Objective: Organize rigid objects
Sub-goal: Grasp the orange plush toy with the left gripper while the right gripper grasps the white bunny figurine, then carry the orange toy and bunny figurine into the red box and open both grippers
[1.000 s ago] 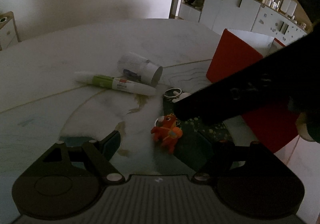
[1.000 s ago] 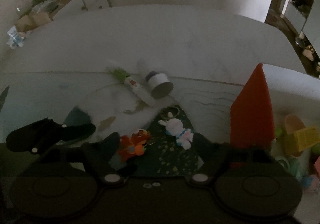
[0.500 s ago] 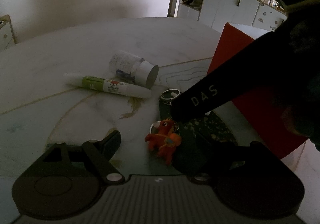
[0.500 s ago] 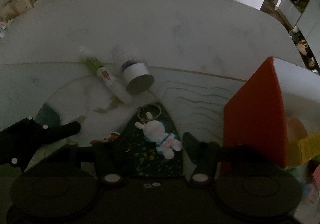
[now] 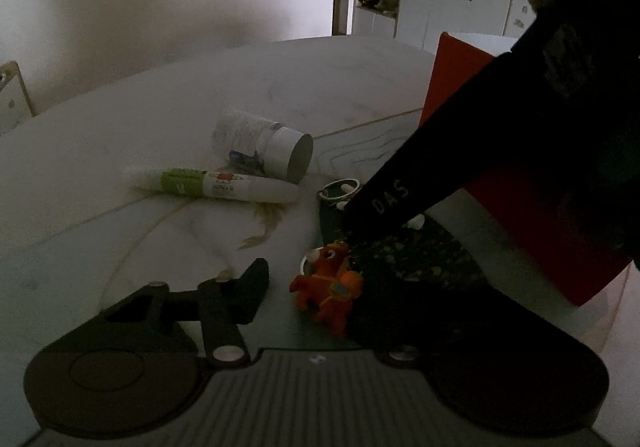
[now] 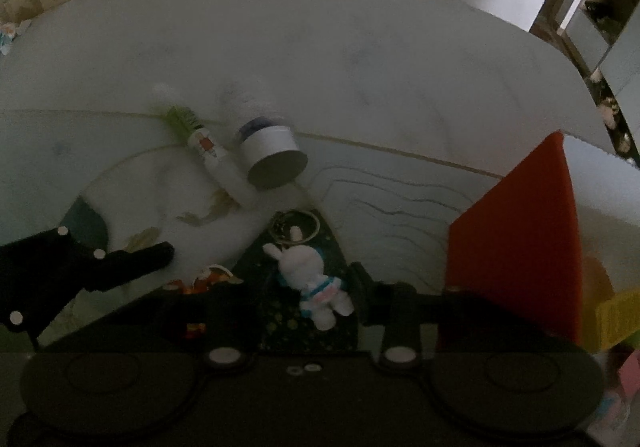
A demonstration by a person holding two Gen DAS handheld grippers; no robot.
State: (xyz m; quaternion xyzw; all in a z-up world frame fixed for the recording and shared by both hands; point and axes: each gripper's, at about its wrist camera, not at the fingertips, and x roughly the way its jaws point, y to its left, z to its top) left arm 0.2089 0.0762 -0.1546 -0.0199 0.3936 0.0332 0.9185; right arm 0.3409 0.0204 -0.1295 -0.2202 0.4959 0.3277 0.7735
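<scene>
**Right jaws bracketing rabbit charm; left jaws wide by orange charm**

Right gripper (image 6: 316, 301): jaws wide, nothing held. The white rabbit keychain (image 6: 310, 279) lies between them on the dark speckled patch of the worktop (image 6: 360, 59), nearer the right finger. Its key ring (image 6: 294, 227) trails ahead of the jaws.

Left gripper (image 5: 320, 287): jaws wide, nothing held. The orange toy keychain (image 5: 328, 289) lies between the fingers, toward the right one, whose tip is lost in shadow.

Ahead of both jaws: a white tube with green label (image 5: 216, 187) touching a white jar on its side (image 5: 266, 147). To the right of the jaws stands the red bin (image 6: 516, 243), apparently the destination.

Risks (judgement):
- Rabbit sits off-centre; closing may push it sideways or pinch only a limb, so it swings or drops.
- The trailing ring may snag on the bin edge.
- The two grippers work close together; a collision could scatter both charms.
- The jar on its side could roll if bumped.

View differences:
- Right wrist view shows the rabbit whole, plus coloured items inside the bin. The orange toy is mostly hidden by the gripper body.
- Left wrist view shows the orange toy clearly. The right gripper's body covers the rabbit almost entirely, and the bin interior is unseen.
</scene>
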